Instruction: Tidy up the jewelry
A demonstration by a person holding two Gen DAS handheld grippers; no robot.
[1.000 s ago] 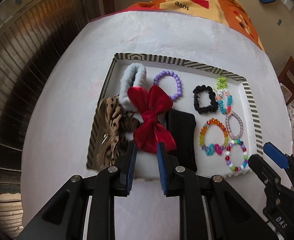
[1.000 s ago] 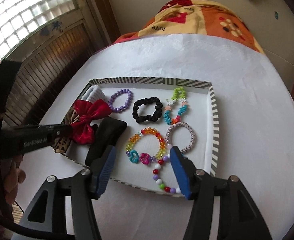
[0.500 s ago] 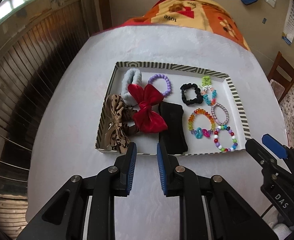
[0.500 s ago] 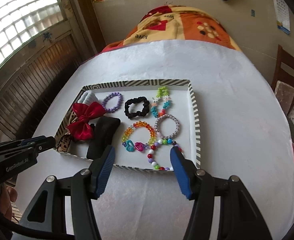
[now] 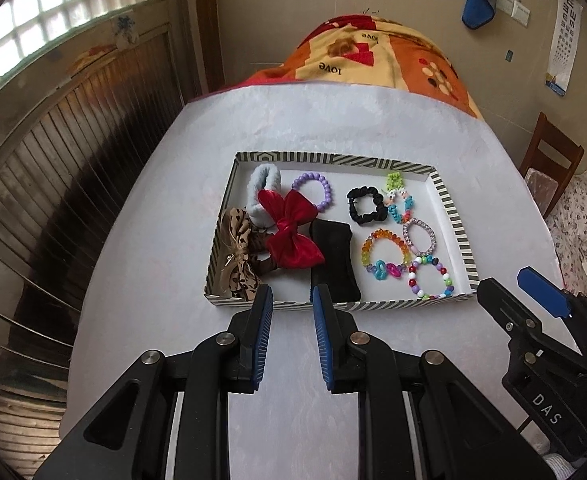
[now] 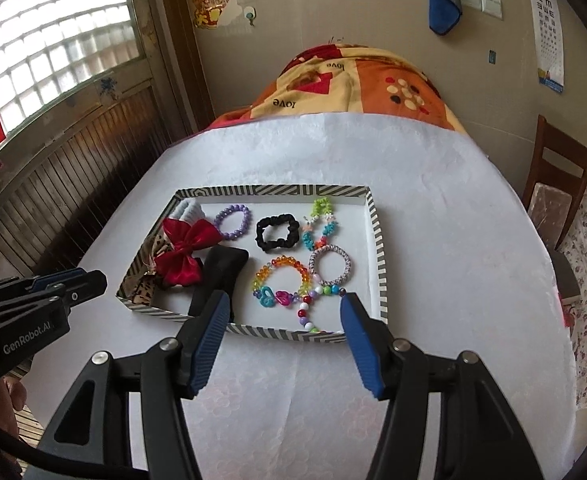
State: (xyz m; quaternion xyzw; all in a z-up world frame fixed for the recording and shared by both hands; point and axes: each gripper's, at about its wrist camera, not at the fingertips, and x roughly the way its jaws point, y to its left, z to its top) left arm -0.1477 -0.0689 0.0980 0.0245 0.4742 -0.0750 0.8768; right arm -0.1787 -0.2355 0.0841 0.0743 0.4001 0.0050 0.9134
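Left wrist view alone showed "DAS" on the right gripper (image 5: 533,296) at lower right; right wrist view alone showed "GenRobot.AI" on the left gripper (image 6: 65,280). Both grippers were released and empty, the right still widening. Jewelry lay in the striped tray (image 6: 377,240) mid-frame on the bench (image 6: 453,260).

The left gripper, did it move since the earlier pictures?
Yes. The left gripper backed away from the tray; its tips were over the red bow.
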